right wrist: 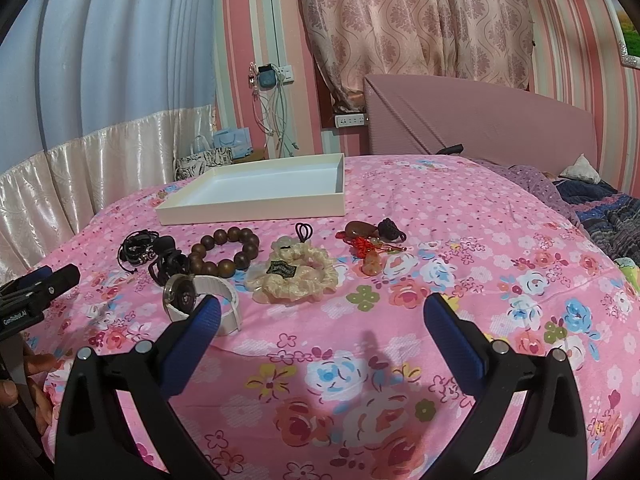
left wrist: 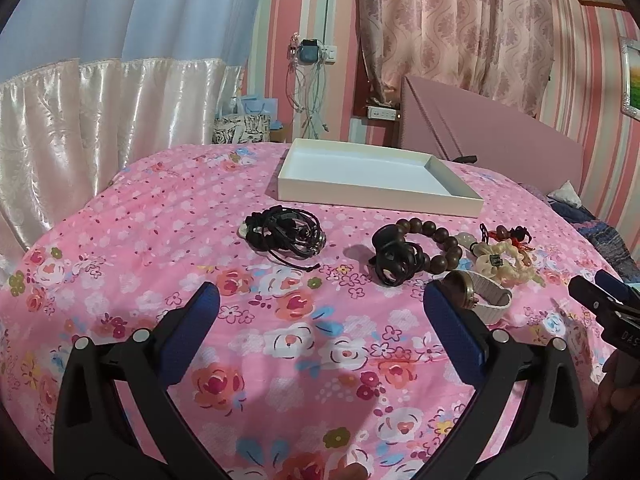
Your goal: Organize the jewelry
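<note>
Left wrist view: pink floral bedspread (left wrist: 304,336) fills the frame; striped pink wall & patterned curtain behind.
Left gripper (left wrist: 321,307): blue-padded fingers spread wide apart; nothing between them; hovers over bare bedspread at bottom centre.
Tray (left wrist: 372,196): shallow white box w/ nothing inside; sits on bedspread beyond the jewelry, upper centre.
Black cord bundle (left wrist: 285,232): tangle of dark cords w/ a metal bit; left end of the jewelry row, apart from the rest.
Black hair claw (left wrist: 390,258): right of the cords; touching the wooden bead bracelet (left wrist: 434,240).
Watch (left wrist: 476,294): round face, white band; just beside the left gripper's right fingertip; can't tell if touching.
Cream scrunchie (left wrist: 506,262): right of the beads; red-knot charms (left wrist: 514,236) behind it.
Right gripper (left wrist: 600,300): only a dark tip shows at right edge.

Right wrist view: same bed, seen from further right.
Right gripper (right wrist: 322,307): fingers wide apart, holding nothing; over bedspread (right wrist: 360,360) near bottom.
Watch (right wrist: 200,298): directly beyond the left fingertip, partly hidden by it.
Row, left to right: cord bundle (right wrist: 136,250); hair claw (right wrist: 170,262); bead bracelet (right wrist: 224,252); scrunchie (right wrist: 292,276) w/ dark label; red-knot charms (right wrist: 370,246) w/ amber-coloured pendants.
Tray (right wrist: 256,200): behind the row, left of centre; nothing in it.
Left gripper (right wrist: 44,284): tip at left edge; a hand (right wrist: 34,384) below it.
</note>
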The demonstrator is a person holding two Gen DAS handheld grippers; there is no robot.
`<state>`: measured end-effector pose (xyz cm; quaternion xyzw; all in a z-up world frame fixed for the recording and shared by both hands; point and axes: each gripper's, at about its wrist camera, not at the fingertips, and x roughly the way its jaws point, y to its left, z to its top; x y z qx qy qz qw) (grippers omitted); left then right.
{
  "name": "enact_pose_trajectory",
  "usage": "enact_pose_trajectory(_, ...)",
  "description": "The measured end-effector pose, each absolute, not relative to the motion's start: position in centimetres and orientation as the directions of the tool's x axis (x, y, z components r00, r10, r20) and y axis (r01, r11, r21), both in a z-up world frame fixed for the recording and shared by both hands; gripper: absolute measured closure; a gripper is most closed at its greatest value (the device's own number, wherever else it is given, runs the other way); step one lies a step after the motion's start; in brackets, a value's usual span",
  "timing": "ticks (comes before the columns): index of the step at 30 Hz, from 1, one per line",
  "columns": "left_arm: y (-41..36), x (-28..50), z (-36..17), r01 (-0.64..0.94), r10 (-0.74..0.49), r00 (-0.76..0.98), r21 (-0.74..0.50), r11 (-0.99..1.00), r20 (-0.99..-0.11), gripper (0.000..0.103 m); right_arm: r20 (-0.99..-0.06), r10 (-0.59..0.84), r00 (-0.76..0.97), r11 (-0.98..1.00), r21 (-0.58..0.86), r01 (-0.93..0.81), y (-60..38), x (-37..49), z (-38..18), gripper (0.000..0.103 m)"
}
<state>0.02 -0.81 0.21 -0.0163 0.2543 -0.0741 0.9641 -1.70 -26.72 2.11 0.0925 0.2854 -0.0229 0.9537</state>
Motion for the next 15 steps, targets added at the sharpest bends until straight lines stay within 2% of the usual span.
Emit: enact_pose_trajectory(15, -0.69, 0.07, 0.08, 0.083, -0.099, 0.864, -0.054, 0.995, -0.493, 0.003, -0.552, 0.001, 0.834, 0.983, 0.155, 0.102, -26.88, -1.81, 1.93, 0.002)
